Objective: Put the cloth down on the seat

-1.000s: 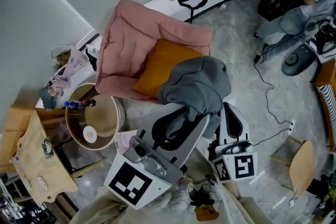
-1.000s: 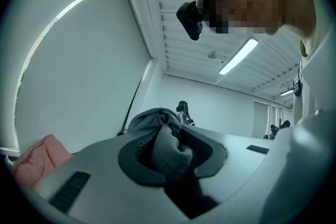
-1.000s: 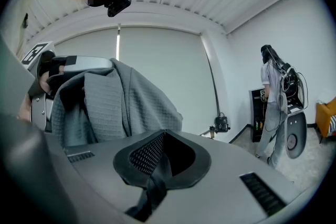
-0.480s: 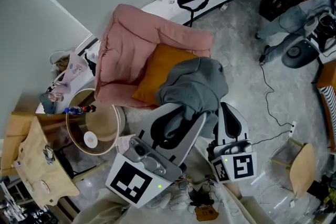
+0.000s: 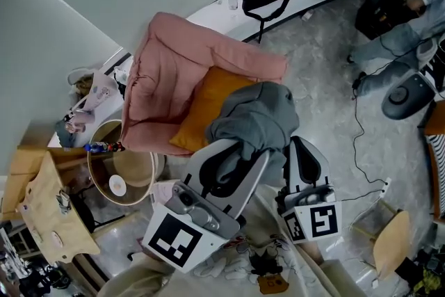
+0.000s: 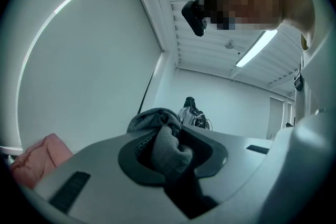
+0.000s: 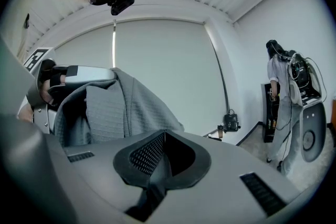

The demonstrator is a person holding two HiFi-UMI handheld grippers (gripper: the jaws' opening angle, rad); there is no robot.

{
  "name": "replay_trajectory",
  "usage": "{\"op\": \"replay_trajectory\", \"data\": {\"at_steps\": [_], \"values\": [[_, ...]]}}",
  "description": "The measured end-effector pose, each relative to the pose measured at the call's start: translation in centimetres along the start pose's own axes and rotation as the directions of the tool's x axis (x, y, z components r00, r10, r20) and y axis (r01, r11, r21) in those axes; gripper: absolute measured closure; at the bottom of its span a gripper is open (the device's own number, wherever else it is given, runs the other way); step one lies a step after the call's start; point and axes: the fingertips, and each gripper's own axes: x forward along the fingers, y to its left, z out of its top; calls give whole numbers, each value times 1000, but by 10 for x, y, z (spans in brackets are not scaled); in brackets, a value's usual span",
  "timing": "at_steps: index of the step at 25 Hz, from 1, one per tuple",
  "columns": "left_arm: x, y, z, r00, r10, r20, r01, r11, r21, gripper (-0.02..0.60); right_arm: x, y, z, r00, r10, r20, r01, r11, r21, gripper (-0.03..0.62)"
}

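The crumpled grey cloth, clenched by left gripper and right gripper, has been carried nearer the padded pink armchair.

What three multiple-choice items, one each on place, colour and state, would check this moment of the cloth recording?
1. Where is the grey cloth?
A) spread flat on the seat
B) held up at the gripper tips, off the pink armchair
C) on the floor

2. What colour is the cushion on the armchair?
A) orange
B) blue
C) white

3. How do the jaws of the left gripper stand?
A) wide apart and empty
B) closed on a bunch of the cloth
C) closed on the cushion

Answers:
1 B: in the head view it hangs bunched at the tips, not laid out on the seat.
2 A: the head view shows an orange cushion against the pink upholstery.
3 B: the left gripper view shows grey fabric pinched between them.
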Motion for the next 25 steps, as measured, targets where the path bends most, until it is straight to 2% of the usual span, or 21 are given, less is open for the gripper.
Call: {"op": "replay_trajectory", "data": {"at_steps": [14,20,25], "values": [[108,70,-28,989,111,-95,-113,993,-15,494,96,-73,9,995,70,-69,-70,998,-6,574],[139,95,-45,977,173,-121,-176,984,-17,494,132,-98,-5,985,127,-121,-128,992,0,572],[153,125,-75,957,224,-187,-235,971,-39,494,161,-105,-19,970,178,-166,-178,984,14,574]]}}
